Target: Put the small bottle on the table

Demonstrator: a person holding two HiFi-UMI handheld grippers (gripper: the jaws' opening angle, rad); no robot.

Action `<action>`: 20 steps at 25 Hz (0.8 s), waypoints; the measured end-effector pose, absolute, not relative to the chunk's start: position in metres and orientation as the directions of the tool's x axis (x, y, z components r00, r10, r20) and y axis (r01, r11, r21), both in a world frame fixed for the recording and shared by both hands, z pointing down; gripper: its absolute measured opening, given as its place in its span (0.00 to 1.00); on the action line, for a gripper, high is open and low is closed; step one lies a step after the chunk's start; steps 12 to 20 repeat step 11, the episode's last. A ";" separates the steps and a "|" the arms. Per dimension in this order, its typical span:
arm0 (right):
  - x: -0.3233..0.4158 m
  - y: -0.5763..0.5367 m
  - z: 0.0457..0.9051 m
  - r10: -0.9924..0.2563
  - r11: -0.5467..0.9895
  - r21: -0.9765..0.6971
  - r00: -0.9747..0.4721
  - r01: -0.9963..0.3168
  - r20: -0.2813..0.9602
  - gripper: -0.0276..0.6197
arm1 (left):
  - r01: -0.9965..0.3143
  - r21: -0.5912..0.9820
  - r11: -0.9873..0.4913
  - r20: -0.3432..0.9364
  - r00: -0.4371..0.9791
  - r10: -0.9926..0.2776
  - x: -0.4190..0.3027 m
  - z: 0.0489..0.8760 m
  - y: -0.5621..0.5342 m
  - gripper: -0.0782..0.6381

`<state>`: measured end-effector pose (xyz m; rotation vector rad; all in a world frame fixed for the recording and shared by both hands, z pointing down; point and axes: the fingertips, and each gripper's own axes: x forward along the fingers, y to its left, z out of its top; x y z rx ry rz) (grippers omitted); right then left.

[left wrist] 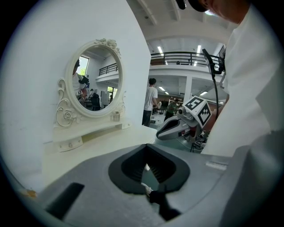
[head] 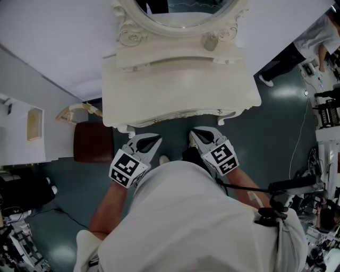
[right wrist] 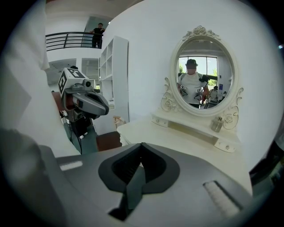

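Left hand-held gripper (head: 147,141) closed, empty, right hand-held gripper (head: 204,135) likewise, before table (head: 180,85)

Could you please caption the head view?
Left gripper and right gripper, both shut, face a dressing table; small bottle beside mirror.

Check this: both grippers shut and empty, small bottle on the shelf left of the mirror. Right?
Wrong side: the small bottle stands on the shelf right of the mirror, as the head view shows. The left gripper and right gripper are indeed shut and empty.
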<state>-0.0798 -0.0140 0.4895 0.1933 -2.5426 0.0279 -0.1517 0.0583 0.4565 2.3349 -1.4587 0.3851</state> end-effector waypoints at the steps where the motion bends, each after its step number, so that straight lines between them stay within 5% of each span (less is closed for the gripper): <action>1: -0.080 -0.015 0.490 -0.132 0.989 0.021 -0.819 -0.145 0.559 0.04 | -0.902 0.158 -0.402 0.412 0.430 -0.804 -0.152 0.457 0.058 0.11; 20: -0.080 -0.033 0.495 -0.125 0.989 0.012 -0.811 -0.145 0.571 0.04 | -0.900 0.176 -0.399 0.421 0.435 -0.796 -0.151 0.461 0.039 0.11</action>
